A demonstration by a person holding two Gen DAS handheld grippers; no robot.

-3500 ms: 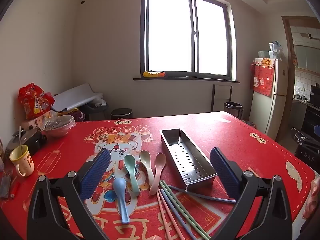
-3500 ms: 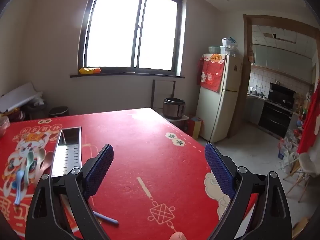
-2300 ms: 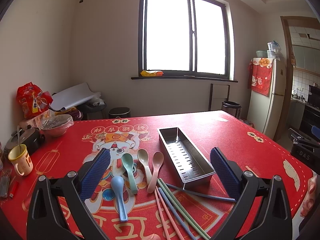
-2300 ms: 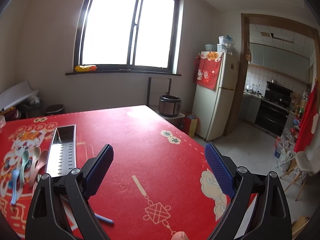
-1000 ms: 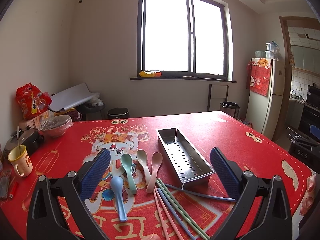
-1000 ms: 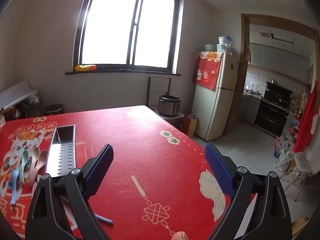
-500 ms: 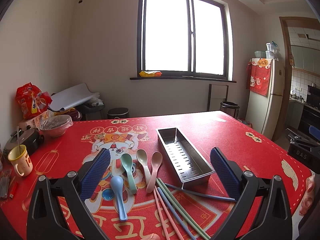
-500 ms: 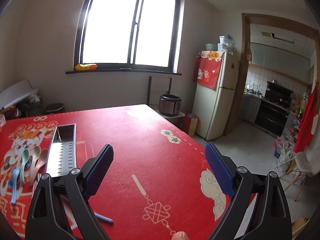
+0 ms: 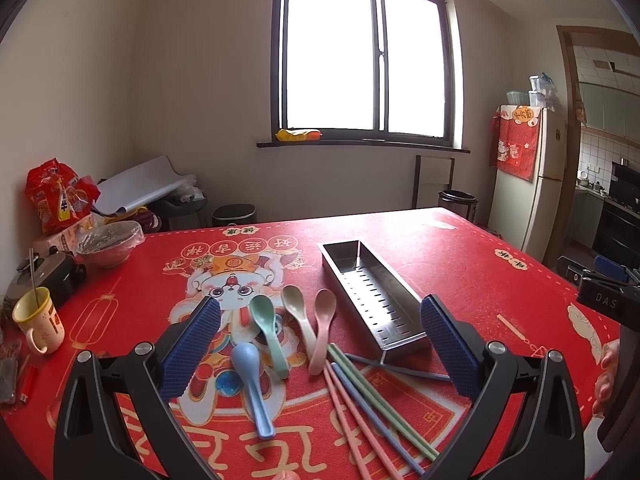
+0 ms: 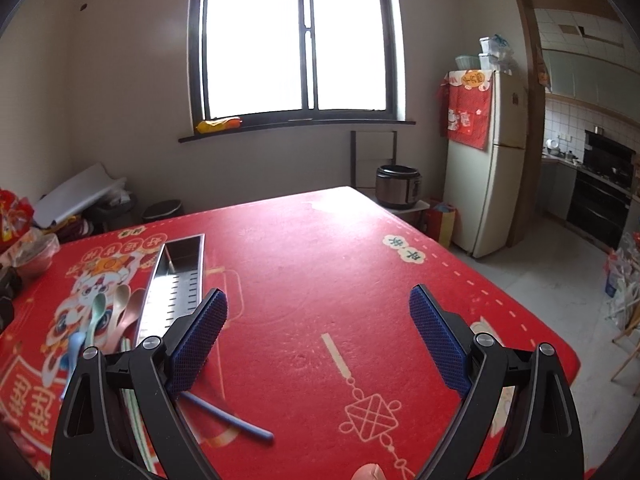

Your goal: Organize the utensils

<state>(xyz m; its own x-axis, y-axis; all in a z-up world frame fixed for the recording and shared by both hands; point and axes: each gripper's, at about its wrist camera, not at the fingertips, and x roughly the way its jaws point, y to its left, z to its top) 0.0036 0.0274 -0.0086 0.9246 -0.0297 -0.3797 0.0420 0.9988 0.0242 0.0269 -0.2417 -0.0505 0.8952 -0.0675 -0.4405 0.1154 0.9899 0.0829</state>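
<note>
A steel slotted tray point(image 9: 372, 294) lies empty on the red tablecloth point(image 9: 460, 272). Left of it lie a blue spoon point(image 9: 250, 380), a green spoon point(image 9: 269, 330), a beige spoon point(image 9: 297, 314) and a pink spoon point(image 9: 322, 326). Pink, blue and green chopsticks point(image 9: 372, 404) lie fanned in front of the tray. My left gripper point(image 9: 320, 340) is open and empty, held above the spoons and chopsticks. My right gripper point(image 10: 318, 338) is open and empty over bare cloth right of the tray point(image 10: 176, 280). One blue chopstick point(image 10: 236, 420) lies under its left finger.
A yellow mug point(image 9: 38, 320), a covered bowl point(image 9: 108, 240), a dark pot point(image 9: 44, 276) and a red snack bag point(image 9: 58, 196) stand at the table's left edge. A fridge point(image 10: 486, 160) and a rice cooker point(image 10: 398, 186) stand beyond the table's right side.
The right wrist view has swung a little to the left, so the tray and spoons sit further into its frame. The left gripper has hardly moved. Both stay open.
</note>
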